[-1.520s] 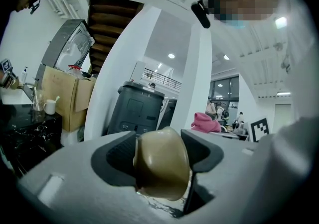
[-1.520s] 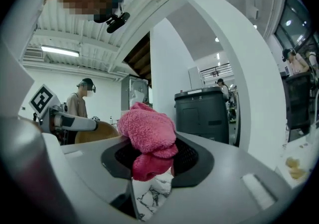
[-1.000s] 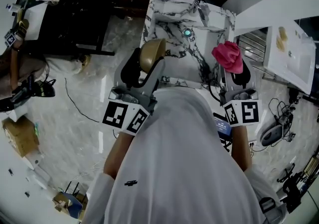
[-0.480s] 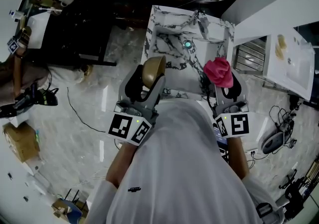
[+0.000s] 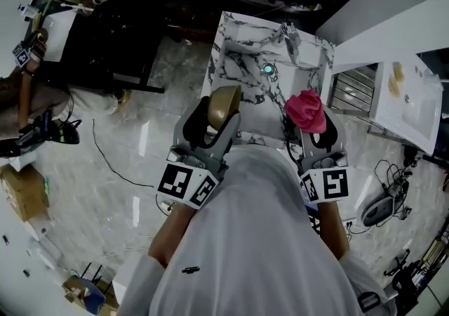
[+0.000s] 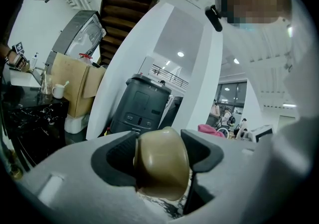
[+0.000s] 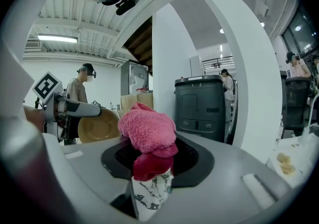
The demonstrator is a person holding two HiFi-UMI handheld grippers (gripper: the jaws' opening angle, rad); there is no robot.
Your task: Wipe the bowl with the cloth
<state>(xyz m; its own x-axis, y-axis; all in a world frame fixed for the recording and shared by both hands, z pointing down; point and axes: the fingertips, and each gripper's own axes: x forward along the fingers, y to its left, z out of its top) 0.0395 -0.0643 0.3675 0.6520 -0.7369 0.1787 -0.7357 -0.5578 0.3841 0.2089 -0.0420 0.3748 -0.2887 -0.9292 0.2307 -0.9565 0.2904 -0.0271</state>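
My left gripper [image 5: 219, 114] is shut on a tan bowl [image 5: 222, 104], held on edge above the near rim of a marble sink [image 5: 231, 44]. In the left gripper view the bowl [image 6: 162, 161] fills the gap between the dark pads, its outside toward the camera. My right gripper [image 5: 309, 121] is shut on a bunched pink cloth [image 5: 305, 109], level with the bowl and a short way to its right, not touching it. The right gripper view shows the cloth [image 7: 148, 131] clamped between the jaws and the bowl's hollow side [image 7: 98, 127] at the left.
A faucet [image 5: 289, 32] stands at the sink's far right corner and a drain [image 5: 267, 69] shows in the basin. A white counter [image 5: 410, 93] lies to the right, a dark table [image 5: 105, 34] to the left. Cables trail over the marble floor [image 5: 133, 153].
Both grippers have come a little closer together over the sink's near edge. The cloth has shifted left toward the bowl, and the bowl has edged right.
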